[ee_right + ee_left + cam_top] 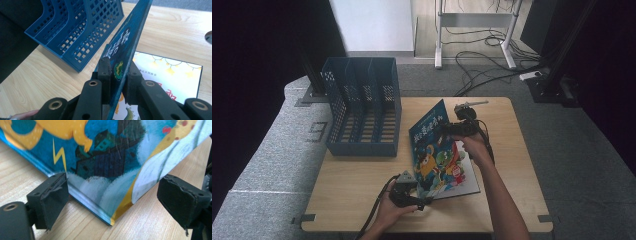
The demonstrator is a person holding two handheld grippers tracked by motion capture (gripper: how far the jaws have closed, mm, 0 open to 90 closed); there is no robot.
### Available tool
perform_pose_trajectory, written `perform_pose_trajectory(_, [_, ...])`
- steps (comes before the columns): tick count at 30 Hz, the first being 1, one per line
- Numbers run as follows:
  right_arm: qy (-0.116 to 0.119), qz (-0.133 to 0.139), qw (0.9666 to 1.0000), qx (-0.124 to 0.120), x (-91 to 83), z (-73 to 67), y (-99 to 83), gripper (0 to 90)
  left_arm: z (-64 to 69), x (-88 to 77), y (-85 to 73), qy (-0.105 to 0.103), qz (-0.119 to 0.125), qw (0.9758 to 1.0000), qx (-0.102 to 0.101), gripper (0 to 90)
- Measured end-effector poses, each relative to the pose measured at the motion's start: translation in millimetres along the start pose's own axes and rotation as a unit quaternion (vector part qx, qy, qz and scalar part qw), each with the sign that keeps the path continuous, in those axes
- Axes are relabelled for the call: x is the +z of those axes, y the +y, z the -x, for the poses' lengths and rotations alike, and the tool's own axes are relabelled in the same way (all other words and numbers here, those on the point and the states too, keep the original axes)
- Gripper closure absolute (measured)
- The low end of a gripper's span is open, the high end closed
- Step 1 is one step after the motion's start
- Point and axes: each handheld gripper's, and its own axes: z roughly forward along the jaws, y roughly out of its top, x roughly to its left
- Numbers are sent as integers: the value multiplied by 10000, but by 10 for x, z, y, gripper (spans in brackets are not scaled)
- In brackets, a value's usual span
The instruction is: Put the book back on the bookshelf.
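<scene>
**Tipping a picture book up on edge, rack is next**

Right now my right tongs (117,75) are clamped on the top edge of the book (434,150), pads squeezing the cover from both sides. That's why it's tilted up off the table (512,165) instead of lying flat: I pinch the far edge and lift so it pivots on its near edge. You need it upright if it's going into one of the slots of the blue rack (362,107), which sits just left of the book at the table's far left.

My left tongs (112,200) are down at the near corner of the book, jaws wide, one pad on each side of that corner and not pressing on anything. I keep them there as a stopper so the bottom edge doesn't slide toward me while the right hand tips it up, and they're in place to grab the lower corner once it's steep enough.

There's a second book (172,75) flat on the table under the raised one. I think the raised one's lower edge rests partly on it, but the high view is too small to be sure.

Main risk I'd guess: a thin-edge grip could let the book twist.
</scene>
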Motion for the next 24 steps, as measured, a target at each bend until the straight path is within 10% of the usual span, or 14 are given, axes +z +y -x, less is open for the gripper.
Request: perform_pose_trajectory(24, [-120,797,9923,-936,-323,-277,-6,776,-13,58,50,340,131,9993,-116,91])
